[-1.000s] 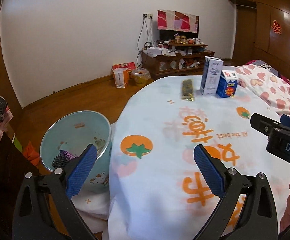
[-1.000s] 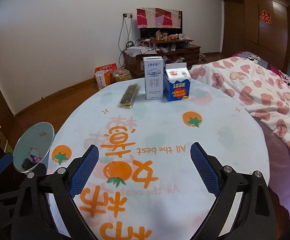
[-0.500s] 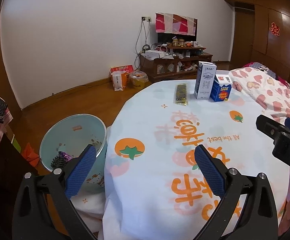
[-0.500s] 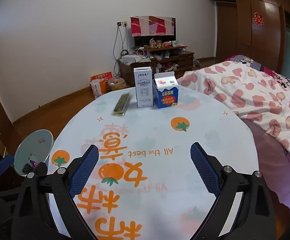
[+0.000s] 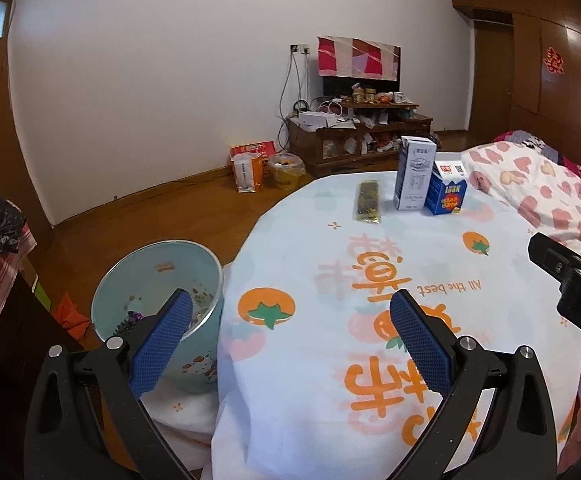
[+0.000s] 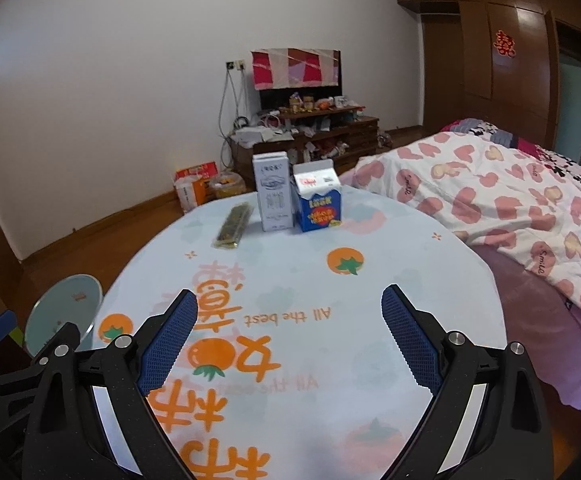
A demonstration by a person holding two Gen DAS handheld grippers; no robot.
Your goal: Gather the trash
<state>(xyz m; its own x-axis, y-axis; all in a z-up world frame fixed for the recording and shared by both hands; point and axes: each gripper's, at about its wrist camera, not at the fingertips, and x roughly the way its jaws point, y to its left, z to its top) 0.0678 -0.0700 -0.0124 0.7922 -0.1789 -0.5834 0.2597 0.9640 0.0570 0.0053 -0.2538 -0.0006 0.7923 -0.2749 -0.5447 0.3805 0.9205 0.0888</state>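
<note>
Left tongs: the left tongs (image 5: 290, 316) hung wide apart and held nothing, low over the near edge of the tabletop (image 5: 430, 264), with the left pad in front of the bin.
Right tongs: the right tongs (image 6: 290, 312) were likewise spread wide with nothing between them, aimed across the tabletop toward the cartons.
Trash on the tabletop: a flat dark snack wrapper (image 6: 233, 227), a tall white carton (image 6: 273, 192) and a short blue carton (image 6: 317, 204) stood in a row at the far side; the two cartons were just beside each other, the wrapper near the white one.
Bin: a pale blue waste bin (image 5: 158, 280) stood on the floor just beside the tabletop's left edge, with some scraps lying in its bottom.
Stage: three pieces lay on the tabletop and some lay in the bin, so I judged collecting to be under way, with both tongs far from any piece.
Doing it well: the cartons should take a squeeze across their flat sides, low enough not to tip the neighbour; the wrapper is thin and flat, so a pad would need to slide under one long edge.
Change from earlier: across the last second both views pulled back and rose a little; the cartons looked smaller and farther, and more floor and bed showed. The tongs' spread looked the same.
</note>
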